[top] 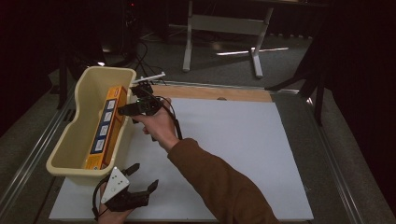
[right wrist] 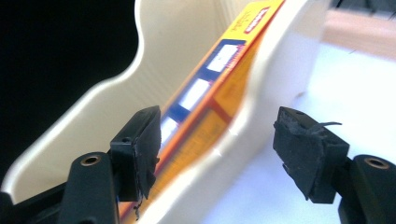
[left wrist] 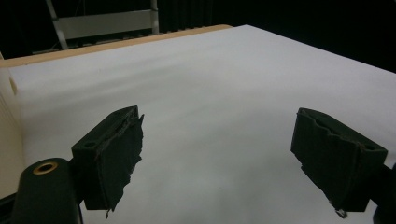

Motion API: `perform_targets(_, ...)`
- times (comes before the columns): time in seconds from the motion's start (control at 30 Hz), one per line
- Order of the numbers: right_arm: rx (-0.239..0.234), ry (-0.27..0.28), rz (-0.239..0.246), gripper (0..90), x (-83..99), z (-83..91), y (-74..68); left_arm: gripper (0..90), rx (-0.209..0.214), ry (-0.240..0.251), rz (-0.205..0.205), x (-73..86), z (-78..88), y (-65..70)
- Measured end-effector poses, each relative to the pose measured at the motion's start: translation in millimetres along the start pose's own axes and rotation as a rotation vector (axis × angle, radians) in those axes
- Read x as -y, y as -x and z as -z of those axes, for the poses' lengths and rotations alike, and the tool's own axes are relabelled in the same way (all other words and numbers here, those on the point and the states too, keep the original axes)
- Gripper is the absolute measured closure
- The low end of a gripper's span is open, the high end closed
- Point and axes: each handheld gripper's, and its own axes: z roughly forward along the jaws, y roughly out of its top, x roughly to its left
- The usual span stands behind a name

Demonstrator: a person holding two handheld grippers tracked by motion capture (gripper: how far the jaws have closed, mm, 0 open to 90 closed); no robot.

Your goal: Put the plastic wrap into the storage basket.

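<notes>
Box lies lengthwise along the tub's right wall; both grippers gape empty.

Tub with box blocks left edge; white tabletop lies open

The tub is cream, plain and unpatterned; the box in it is orange and yellow, with a blue stripe bearing a row of white panels and a small red label at one end; the tabletop is white with a tan wooden strip along its far edge; the fingers are black; the sleeve is brown.
</notes>
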Motion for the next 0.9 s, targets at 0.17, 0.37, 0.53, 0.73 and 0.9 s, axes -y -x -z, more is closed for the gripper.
perform_targets(0.17,0.029,0.001,0.107,31.1,11.5,21.0,10.2,16.2,-0.001,-0.007,-0.008,-0.8,-1.3,1.3)
perform_targets(0.37,0.071,0.004,0.188,30.6,29.9,49.6,27.0,16.4,-0.011,-0.019,-0.012,-1.2,-3.2,2.1)
perform_targets(0.53,0.12,0.046,0.271,29.8,56.0,78.7,44.1,16.4,-0.02,-0.024,-0.016,-0.9,-3.0,2.4)
perform_targets(0.73,0.154,0.086,0.283,30.7,94.9,107.1,67.9,16.4,-0.027,-0.029,-0.017,-1.3,-4.2,2.4)
perform_targets(0.9,0.19,0.134,0.277,31.1,130.8,123.1,91.3,16.4,-0.032,-0.034,-0.013,-1.3,-4.9,1.2)
